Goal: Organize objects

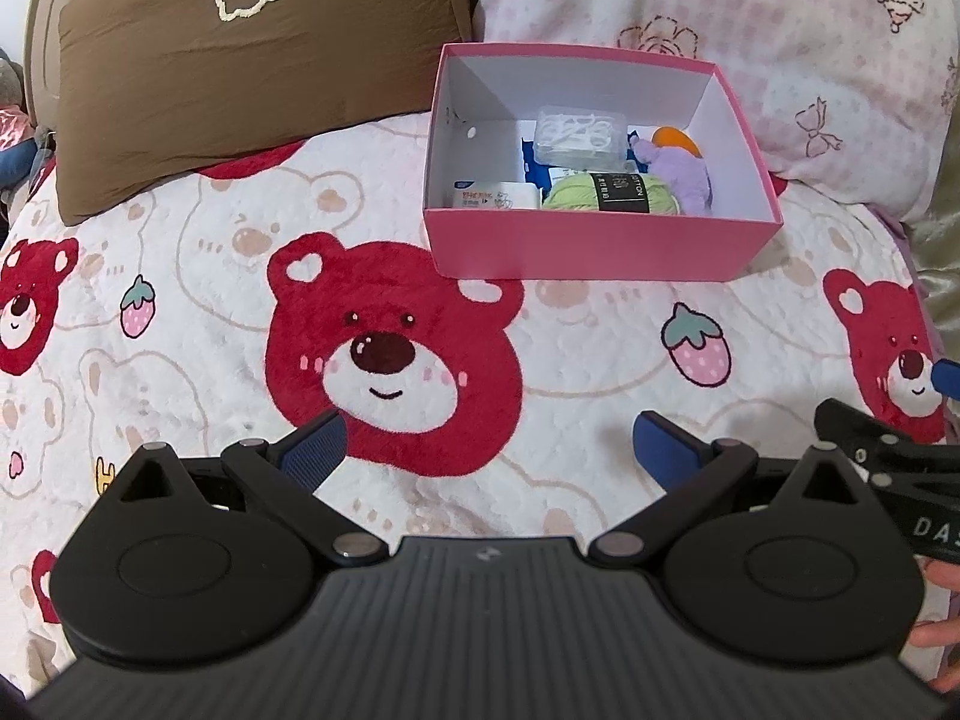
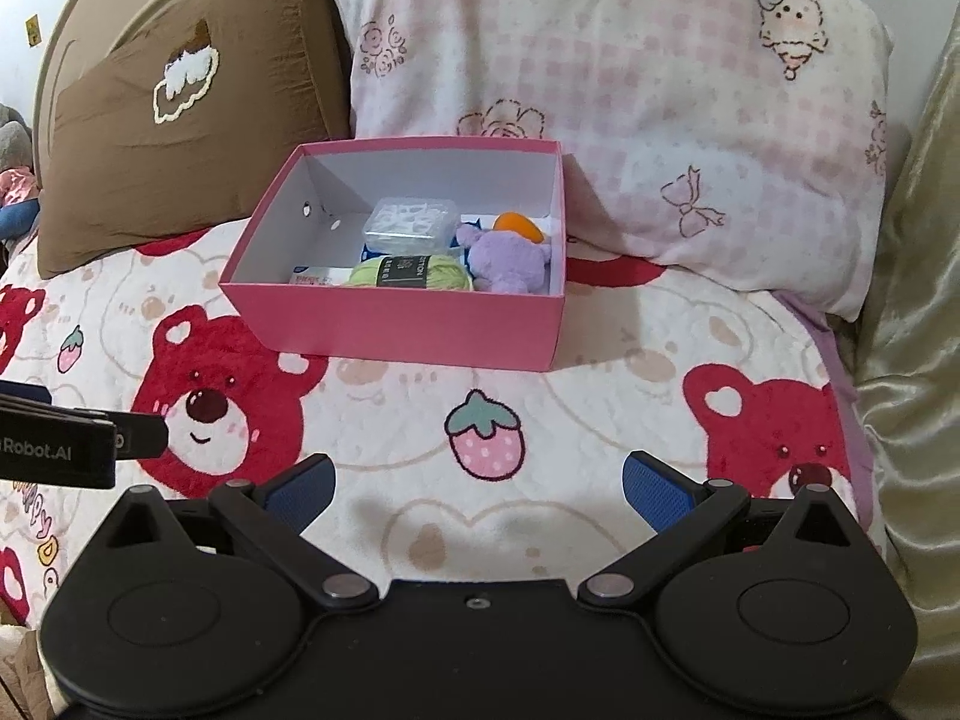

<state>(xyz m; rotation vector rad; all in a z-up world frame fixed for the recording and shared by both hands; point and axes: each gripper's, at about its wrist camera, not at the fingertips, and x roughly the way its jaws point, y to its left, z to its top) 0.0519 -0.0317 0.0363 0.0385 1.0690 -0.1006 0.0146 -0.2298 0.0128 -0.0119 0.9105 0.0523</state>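
Note:
A pink box (image 1: 594,246) (image 2: 396,324) with white inner walls sits on the bear-print blanket, against the pillows. Inside lie a clear plastic case (image 1: 579,135) (image 2: 411,219), a green yarn ball (image 1: 612,195) (image 2: 411,273), a purple plush toy (image 1: 684,171) (image 2: 510,261), an orange object (image 1: 678,141) (image 2: 521,225) and a small white packet (image 1: 495,197) (image 2: 312,276). My left gripper (image 1: 489,450) is open and holds nothing, low over the blanket, well short of the box. My right gripper (image 2: 477,489) is also open, with nothing between its fingers, short of the box.
A brown pillow (image 1: 240,60) (image 2: 180,138) leans at the back left, a pink-checked pillow (image 1: 750,30) (image 2: 630,108) behind the box. Glossy beige fabric (image 2: 912,360) lies on the right. The right gripper's body (image 1: 888,462) shows at the left view's edge; the left gripper's body (image 2: 60,444) in the right view.

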